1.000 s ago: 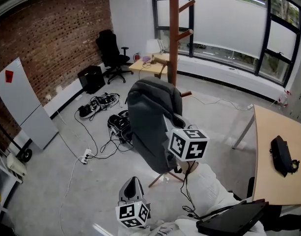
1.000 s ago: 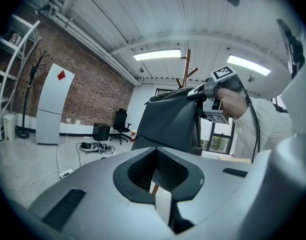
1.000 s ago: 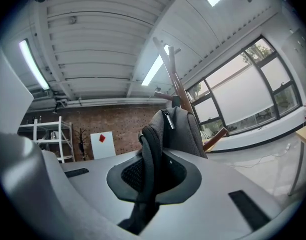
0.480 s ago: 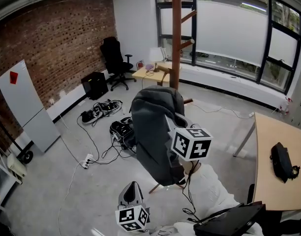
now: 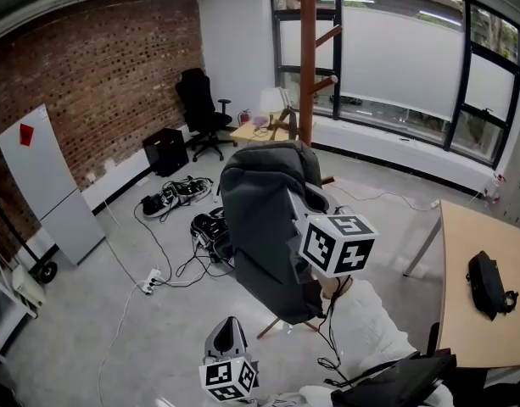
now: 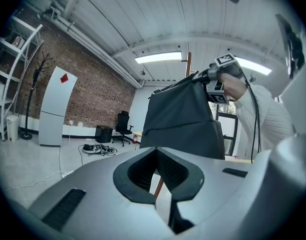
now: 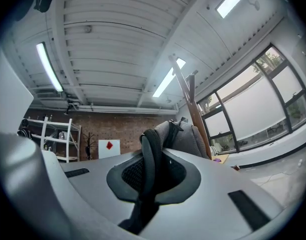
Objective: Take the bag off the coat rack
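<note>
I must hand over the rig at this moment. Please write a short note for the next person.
Right gripper: shut on the bag's strap, bag hanging from it beside the rack.
Left gripper: shut, empty, held low.
Done: strap gripped.
Left: I cannot see whether the bag is clear of the pegs; bring it away from the rack.

Right gripper [image 7: 153, 174] raised, fingers [image 7: 129, 176] clamped on strap [image 7: 151, 151]; left gripper [image 6: 156, 184] low, shut.
</note>
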### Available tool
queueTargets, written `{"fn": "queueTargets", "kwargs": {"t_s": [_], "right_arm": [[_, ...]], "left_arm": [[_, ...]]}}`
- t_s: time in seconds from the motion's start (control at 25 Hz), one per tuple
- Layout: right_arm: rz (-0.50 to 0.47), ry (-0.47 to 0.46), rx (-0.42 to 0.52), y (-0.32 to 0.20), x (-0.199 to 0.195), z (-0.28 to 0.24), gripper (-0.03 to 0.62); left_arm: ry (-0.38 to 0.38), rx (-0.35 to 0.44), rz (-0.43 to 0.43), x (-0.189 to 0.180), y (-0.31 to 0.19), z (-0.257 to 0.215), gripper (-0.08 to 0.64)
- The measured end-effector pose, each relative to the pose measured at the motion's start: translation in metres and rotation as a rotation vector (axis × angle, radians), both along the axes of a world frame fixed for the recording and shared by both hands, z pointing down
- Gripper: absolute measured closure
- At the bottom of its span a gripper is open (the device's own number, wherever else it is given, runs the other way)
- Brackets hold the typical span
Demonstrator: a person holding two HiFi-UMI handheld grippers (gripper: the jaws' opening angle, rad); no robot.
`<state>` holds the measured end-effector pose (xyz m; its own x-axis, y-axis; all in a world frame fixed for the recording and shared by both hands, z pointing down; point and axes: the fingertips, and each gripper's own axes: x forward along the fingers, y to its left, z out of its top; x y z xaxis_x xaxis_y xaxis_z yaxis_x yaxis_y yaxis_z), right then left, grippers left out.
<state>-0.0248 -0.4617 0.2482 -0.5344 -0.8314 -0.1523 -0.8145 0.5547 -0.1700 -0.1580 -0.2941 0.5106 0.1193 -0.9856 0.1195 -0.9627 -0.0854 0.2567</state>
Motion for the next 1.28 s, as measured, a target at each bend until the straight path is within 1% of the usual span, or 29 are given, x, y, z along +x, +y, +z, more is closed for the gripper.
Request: {"fn": "queueTargets", "kwargs": {"t_s": [0.32, 0.72, 1.08, 1.28], "right_arm": [[-0.026, -0.013, 0.038, 0.007, -0.008, -0.015, 0.565], [-0.086, -0.036, 0.048, 0.018, -0.024, -0.022, 0.565], [-0.12, -0.036, 0.045, 0.032, -0.033, -0.013, 0.565], [-0.128, -0.022, 0.027, 0.04, -0.036, 0.004, 0.565]], "left_arm": [[0.002, -0.003, -0.017, -0.006, 0.0, 0.002, 0.559], [0.003, -0.011, -0.035, -0.013, 0.004, 0.004, 0.559], [-0.004, -0.02, -0.035, -0.016, 0.011, 0.007, 0.558], [-0.013, -0.034, -0.03, -0.015, 0.02, 0.012, 0.559]]}}
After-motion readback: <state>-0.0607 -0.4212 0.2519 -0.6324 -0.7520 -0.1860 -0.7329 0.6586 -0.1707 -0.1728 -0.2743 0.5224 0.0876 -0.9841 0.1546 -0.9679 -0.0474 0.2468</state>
